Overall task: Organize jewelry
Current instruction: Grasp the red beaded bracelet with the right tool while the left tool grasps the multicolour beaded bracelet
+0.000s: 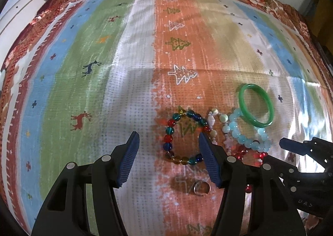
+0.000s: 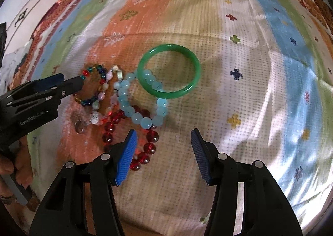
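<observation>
I am holding both tongs spread and empty over tangled jewelry on the patterned cloth: left tongs above the multicolored bead bracelet, right tongs beside the red bead bracelet. The green bangle is overlapping the pale blue bead bracelet; lifting either strand risks dragging its neighbours along.

Striped woven cloth: orange, white, green, blue, tan bands; tree, deer, cross motifs; red-brown floral border. Glossy green bangle. Pale-blue bead bracelet. Dark-red glass bead bracelet. Multicolour bead bracelet: red, teal, blue, amber. Pink-white bead strand. Black grippers, blue ribbed pads.
</observation>
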